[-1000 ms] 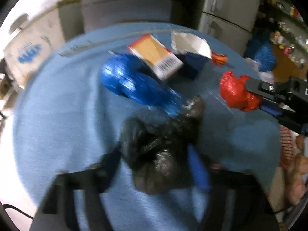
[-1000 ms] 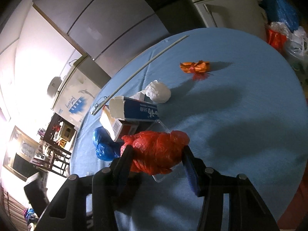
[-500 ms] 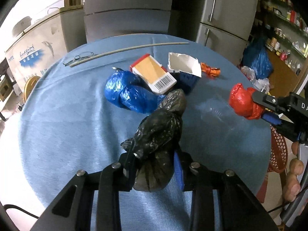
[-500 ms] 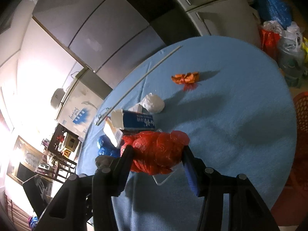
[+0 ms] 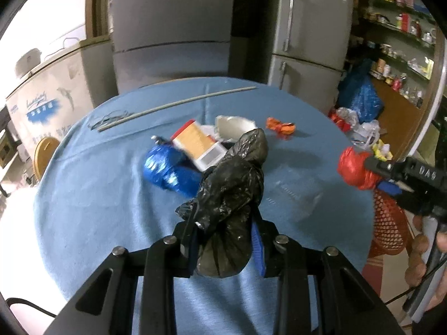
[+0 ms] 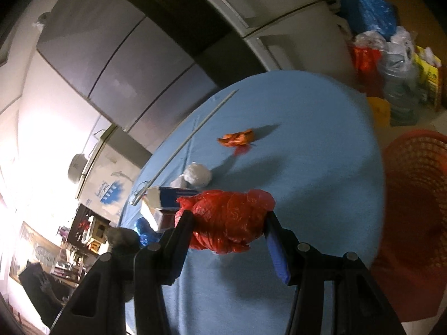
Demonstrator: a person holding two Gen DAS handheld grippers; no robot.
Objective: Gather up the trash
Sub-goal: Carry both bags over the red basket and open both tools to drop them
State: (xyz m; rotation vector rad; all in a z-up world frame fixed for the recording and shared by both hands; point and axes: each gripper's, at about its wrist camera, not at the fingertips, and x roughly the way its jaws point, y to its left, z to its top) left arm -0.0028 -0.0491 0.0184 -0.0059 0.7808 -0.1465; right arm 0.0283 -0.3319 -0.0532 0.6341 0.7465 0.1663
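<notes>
Left wrist view had the left gripper (image 5: 225,247) with its jaws just drawn in, clamped on one crumpled black bag (image 5: 232,195) that stuck up and forward from between the fingers, lifted clear of the round blue table (image 5: 92,195). Just beyond it lay one blue bag (image 5: 164,171) and one orange-faced carton (image 5: 199,146), touching each other; behind them sat one white wad (image 5: 236,125), and a little to its right one orange wrapper (image 5: 280,127). One thin pale rod (image 5: 178,103) ran along the far edge.

Right wrist view showed the right gripper (image 6: 227,226) squeezed on one red bag (image 6: 227,220), held between both fingers above the table's near part. One blue-and-white carton (image 6: 167,199) lay just behind it, though blur made its edges unsure. One red mesh basket (image 6: 413,189) stood off the table's right rim, well apart from the red bag.
</notes>
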